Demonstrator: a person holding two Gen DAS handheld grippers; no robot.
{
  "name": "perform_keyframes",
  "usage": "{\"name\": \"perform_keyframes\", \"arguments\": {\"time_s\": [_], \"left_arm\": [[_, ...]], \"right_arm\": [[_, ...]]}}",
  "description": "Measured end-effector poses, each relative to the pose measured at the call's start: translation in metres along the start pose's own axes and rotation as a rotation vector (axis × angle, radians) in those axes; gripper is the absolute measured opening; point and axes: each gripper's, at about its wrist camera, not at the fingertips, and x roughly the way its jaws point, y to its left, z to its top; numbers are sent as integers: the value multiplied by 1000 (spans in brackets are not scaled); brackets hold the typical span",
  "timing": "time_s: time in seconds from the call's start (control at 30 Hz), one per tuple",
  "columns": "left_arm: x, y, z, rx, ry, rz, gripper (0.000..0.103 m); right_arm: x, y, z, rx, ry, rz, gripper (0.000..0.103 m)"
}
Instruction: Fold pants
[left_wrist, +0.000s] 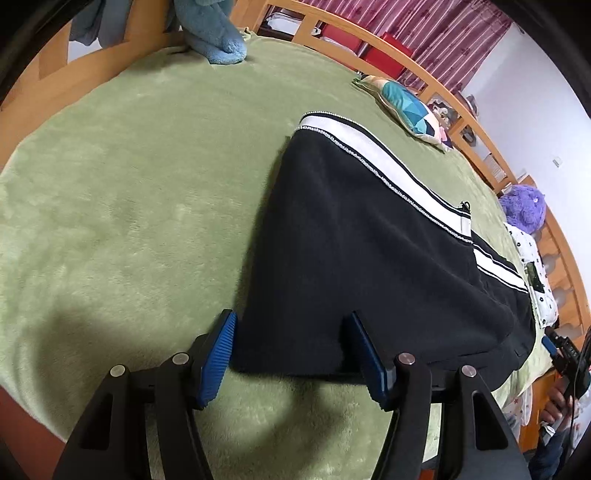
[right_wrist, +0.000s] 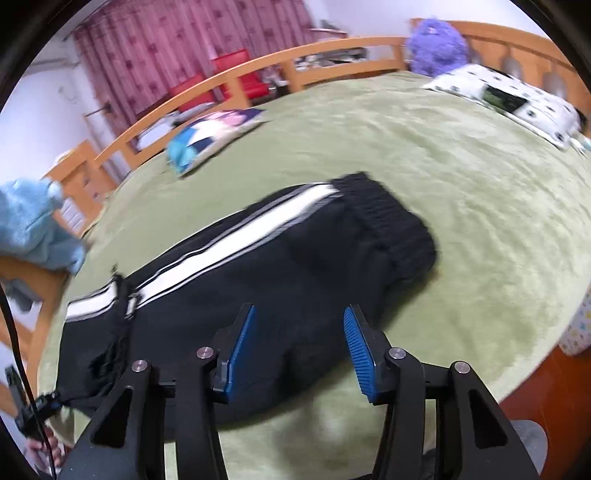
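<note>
Black pants (left_wrist: 369, 258) with a white side stripe lie flat on the green blanket (left_wrist: 129, 203), folded lengthwise. My left gripper (left_wrist: 291, 321) is open, its blue pads (left_wrist: 218, 354) straddling the near corner of the pants at one end. In the right wrist view the pants (right_wrist: 266, 280) run from lower left to the ribbed waistband (right_wrist: 391, 218). My right gripper (right_wrist: 299, 314) is open just above the near edge of the pants, holding nothing. This view is motion-blurred.
A wooden bed rail (left_wrist: 424, 81) rings the bed. A patterned cushion (left_wrist: 406, 107), a blue plush (left_wrist: 214, 33), a purple plush (left_wrist: 522, 206) and a spotted pillow (right_wrist: 509, 99) lie near the edges. Open blanket lies left of the pants.
</note>
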Motion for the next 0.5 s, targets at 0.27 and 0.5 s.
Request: {"name": "perform_keyframes", "arguments": {"time_s": [0.27,0.5], "left_arm": [[-14,-6,4,27,-2,71,61],[-24,-7,7,35,-14,102,61]], "right_arm": [[29,123,-17,-218,98,235,49],[49,216,-63,-375,202,365,42]]}}
